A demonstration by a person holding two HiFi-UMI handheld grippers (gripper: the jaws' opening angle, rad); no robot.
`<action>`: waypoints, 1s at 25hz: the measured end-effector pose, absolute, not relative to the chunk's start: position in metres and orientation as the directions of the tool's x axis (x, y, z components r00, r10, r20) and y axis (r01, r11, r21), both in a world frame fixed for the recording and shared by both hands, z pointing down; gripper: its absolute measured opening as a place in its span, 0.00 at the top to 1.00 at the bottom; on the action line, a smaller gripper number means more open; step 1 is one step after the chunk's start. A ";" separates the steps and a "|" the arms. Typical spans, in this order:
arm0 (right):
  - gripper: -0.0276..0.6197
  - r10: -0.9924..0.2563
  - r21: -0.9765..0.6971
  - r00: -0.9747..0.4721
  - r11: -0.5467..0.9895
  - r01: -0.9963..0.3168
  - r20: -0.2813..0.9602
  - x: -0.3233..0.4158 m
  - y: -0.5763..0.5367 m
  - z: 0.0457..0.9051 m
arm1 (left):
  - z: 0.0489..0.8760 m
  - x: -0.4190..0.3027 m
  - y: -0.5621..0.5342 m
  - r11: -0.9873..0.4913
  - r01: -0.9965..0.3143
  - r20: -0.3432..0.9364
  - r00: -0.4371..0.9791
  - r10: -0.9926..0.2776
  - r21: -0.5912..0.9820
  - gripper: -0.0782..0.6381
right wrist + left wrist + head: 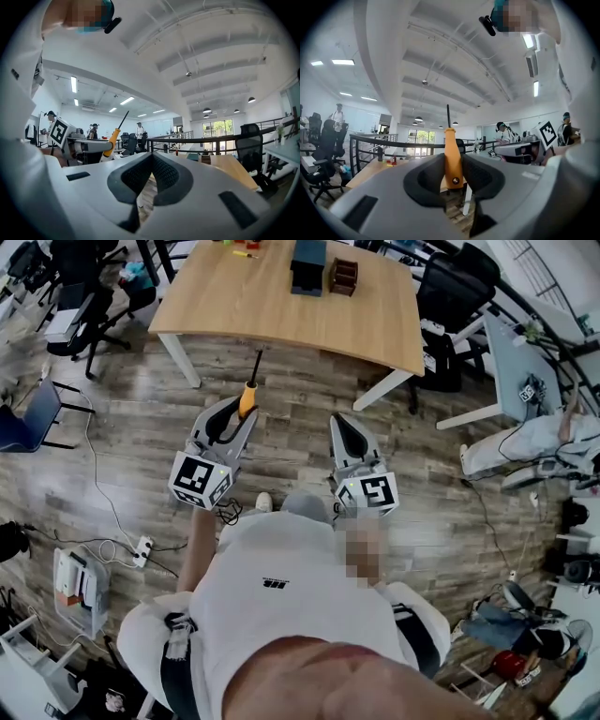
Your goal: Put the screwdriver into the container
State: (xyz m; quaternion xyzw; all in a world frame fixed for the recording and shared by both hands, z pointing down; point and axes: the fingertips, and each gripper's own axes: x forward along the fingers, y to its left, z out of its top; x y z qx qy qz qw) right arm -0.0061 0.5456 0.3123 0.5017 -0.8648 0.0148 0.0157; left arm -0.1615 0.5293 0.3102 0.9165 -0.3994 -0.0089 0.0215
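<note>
My left gripper is shut on the screwdriver by its orange handle, and the black shaft points up and away toward the table. In the left gripper view the handle stands upright between the two dark pads. My right gripper hangs beside it, shut with nothing in it; its pads meet at the tip. Both grippers are over the wooden floor, short of the wooden table. At the table's far side stand a dark blue container and a brown wooden box. The right gripper view shows the screwdriver off to the left.
Black office chairs stand left of the table and another at its right. A power strip with cables lies on the floor at the left. A white desk is at the right. The person's torso fills the bottom of the head view.
</note>
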 end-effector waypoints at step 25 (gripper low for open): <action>0.97 -0.867 -0.015 -0.496 0.496 -0.868 0.058 -0.007 0.433 0.328 | 0.323 -0.157 0.418 -0.677 -0.735 0.014 0.678 -0.735 0.046 0.72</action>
